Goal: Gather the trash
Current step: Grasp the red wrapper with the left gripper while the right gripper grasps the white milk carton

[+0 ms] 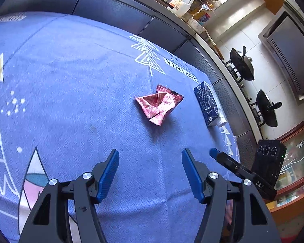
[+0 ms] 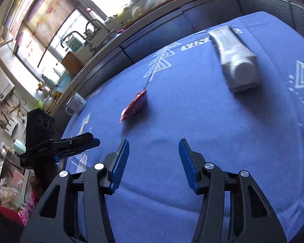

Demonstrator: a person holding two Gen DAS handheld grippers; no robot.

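A crumpled pink foil wrapper point(image 1: 159, 107) lies on the blue tablecloth point(image 1: 71, 101), a little ahead of my left gripper point(image 1: 150, 156), which stands open with nothing between its blue pads. To the wrapper's right lies a dark blue drink carton point(image 1: 208, 105) with a white cap. In the right wrist view the same wrapper point(image 2: 134, 105) sits ahead and left, and the carton point(image 2: 236, 60), blurred, lies at upper right. My right gripper point(image 2: 154, 147) is open and empty above the cloth. Each gripper shows at the edge of the other's view.
A white mug point(image 2: 76, 103) stands at the cloth's left edge. A dark counter edge point(image 1: 131, 18) borders the table. Beyond it are a stove with two pans point(image 1: 243, 64) and bottles point(image 1: 182, 0). A sink tap point(image 2: 91, 26) and window show at left.
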